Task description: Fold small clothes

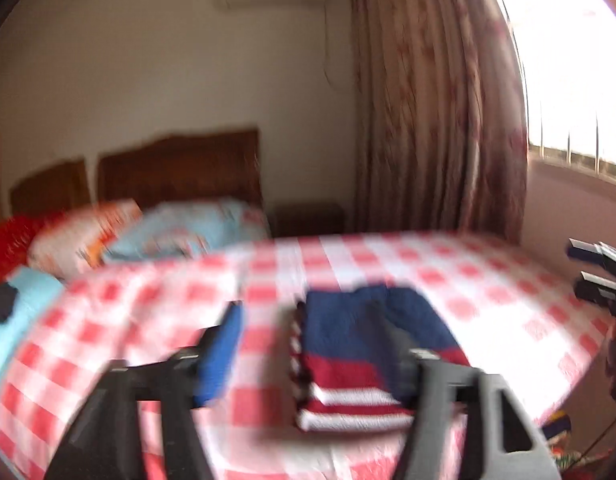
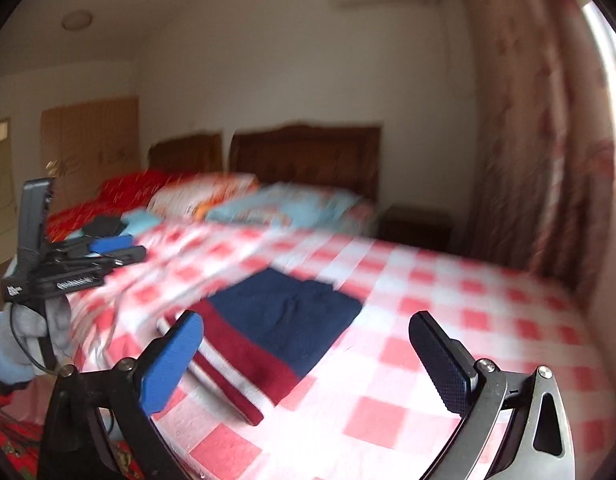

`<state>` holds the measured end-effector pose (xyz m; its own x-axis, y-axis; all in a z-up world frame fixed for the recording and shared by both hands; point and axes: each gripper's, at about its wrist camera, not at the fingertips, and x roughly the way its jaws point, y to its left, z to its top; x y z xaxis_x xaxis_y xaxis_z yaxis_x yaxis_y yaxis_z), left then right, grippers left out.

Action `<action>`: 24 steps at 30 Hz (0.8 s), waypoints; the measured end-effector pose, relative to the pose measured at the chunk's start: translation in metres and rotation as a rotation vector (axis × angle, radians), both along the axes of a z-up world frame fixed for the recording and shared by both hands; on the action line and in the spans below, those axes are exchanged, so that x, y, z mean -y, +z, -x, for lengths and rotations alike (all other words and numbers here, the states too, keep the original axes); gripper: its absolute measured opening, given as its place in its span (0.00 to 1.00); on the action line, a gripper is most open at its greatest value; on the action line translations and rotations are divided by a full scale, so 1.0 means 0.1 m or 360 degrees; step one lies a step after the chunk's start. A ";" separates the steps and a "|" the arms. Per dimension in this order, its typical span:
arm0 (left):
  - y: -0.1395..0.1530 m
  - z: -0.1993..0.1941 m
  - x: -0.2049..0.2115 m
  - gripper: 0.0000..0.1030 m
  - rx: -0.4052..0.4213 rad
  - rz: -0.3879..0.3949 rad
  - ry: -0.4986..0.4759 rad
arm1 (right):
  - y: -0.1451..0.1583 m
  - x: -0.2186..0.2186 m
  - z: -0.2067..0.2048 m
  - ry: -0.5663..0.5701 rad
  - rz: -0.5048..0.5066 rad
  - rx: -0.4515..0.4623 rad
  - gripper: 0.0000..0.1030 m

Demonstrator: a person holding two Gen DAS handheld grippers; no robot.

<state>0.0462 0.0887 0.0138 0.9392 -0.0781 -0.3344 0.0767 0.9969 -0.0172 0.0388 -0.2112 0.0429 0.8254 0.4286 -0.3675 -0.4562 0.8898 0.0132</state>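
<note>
A folded garment (image 1: 347, 344) (image 2: 284, 320) in navy, maroon and white stripes lies flat on the red-and-white checked bed sheet (image 1: 447, 280) (image 2: 447, 320). My left gripper (image 1: 308, 356) hovers above its near left edge with both fingers spread wide and nothing held. My right gripper (image 2: 308, 364) is also open and empty, raised over the garment's near right side. Each gripper shows in the other's view: the right gripper (image 1: 587, 266) at the far right edge, and the left gripper (image 2: 120, 251) at the left, held by a gloved hand (image 2: 24, 340). Both views are blurred.
Pillows (image 1: 176, 228) and a light blue cloth (image 1: 12, 316) lie at the head of the bed below a wooden headboard (image 1: 180, 164). A patterned curtain (image 1: 427, 100) and bright window (image 1: 579, 60) stand to the right, with a dark nightstand (image 2: 415, 224) by the wall.
</note>
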 end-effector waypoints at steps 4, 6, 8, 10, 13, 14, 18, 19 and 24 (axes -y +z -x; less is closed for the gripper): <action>0.13 0.24 -0.01 0.86 0.0131 0.0028 0.0132 | -0.05 0.13 0.20 -0.0068 -0.0044 -0.0071 1.00; 0.06 0.25 0.03 0.86 0.0029 0.0046 0.0154 | -0.18 0.11 0.27 -0.0144 -0.0014 -0.0142 1.00; -0.07 0.29 0.09 0.86 -0.0088 0.0059 0.0199 | -0.32 0.12 0.34 -0.0201 -0.0006 -0.0210 1.00; -0.23 0.38 0.18 0.86 -0.0168 0.0077 0.0212 | -0.42 0.13 0.41 -0.0201 -0.0015 -0.0265 1.00; -0.49 0.43 0.29 0.86 -0.0302 0.0090 0.0159 | -0.54 0.14 0.47 -0.0189 -0.0002 -0.0305 1.00; -0.57 0.41 0.35 0.86 -0.0364 0.0063 0.0146 | -0.58 0.14 0.46 -0.0197 0.0009 -0.0312 1.00; -0.63 0.34 0.46 0.80 -0.0415 0.0027 0.0124 | -0.65 0.14 0.39 -0.0230 -0.0017 -0.0363 1.00; -0.62 0.35 0.45 0.80 -0.0405 0.0024 0.0120 | -0.67 0.13 0.38 -0.0231 -0.0021 -0.0373 1.00; -0.63 0.38 0.51 0.80 -0.0400 -0.0002 0.0090 | -0.71 0.05 0.38 -0.0193 0.0005 -0.0393 1.00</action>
